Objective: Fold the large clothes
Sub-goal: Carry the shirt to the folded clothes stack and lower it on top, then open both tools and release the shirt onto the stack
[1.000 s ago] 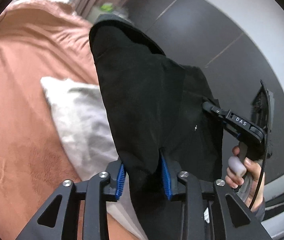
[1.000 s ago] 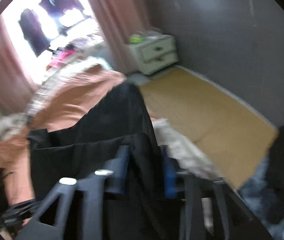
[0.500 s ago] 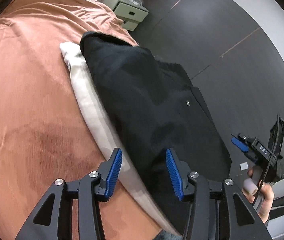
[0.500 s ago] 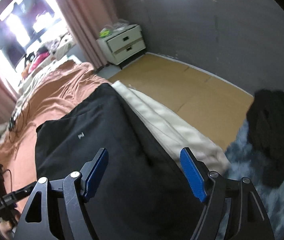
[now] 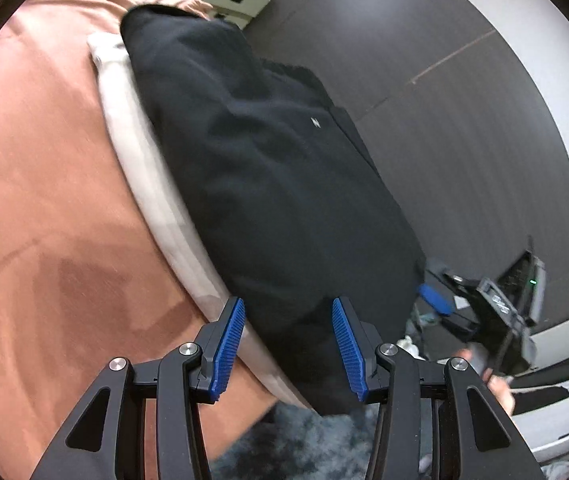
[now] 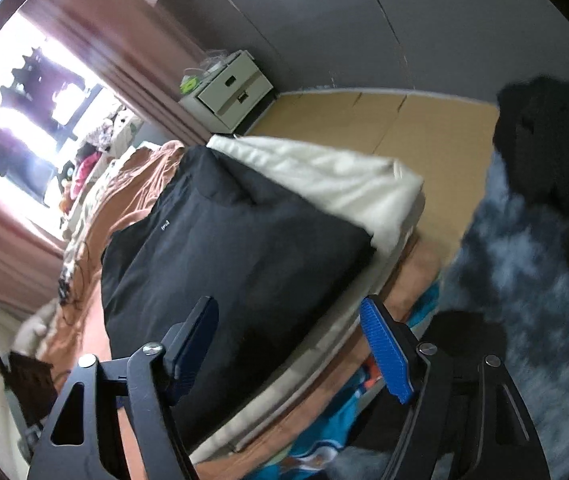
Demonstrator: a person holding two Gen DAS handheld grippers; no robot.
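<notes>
A folded black garment (image 5: pixel 268 168) with a small white logo lies on a cream cloth (image 5: pixel 140 160) on the bed. It also shows in the right wrist view (image 6: pixel 220 248). My left gripper (image 5: pixel 288 344) is open, its blue pads on either side of the garment's near edge, holding nothing. My right gripper (image 6: pixel 288 352) is open wide just off the garment's near edge and empty. It also appears at the lower right of the left wrist view (image 5: pixel 480 304), held by a hand.
The bed has a rust-brown cover (image 5: pixel 36 200). A white nightstand (image 6: pixel 228 92) stands by the dark wall. A blue-grey shaggy rug (image 6: pixel 524 288) lies on the floor beside the bed with another black garment (image 6: pixel 552 160) on it. Teal clothing (image 6: pixel 324 428) hangs at the bed's edge.
Both grippers were shut on the black garment and held it up. They laid it on the cream cloth, opened, and have drawn back a little.
</notes>
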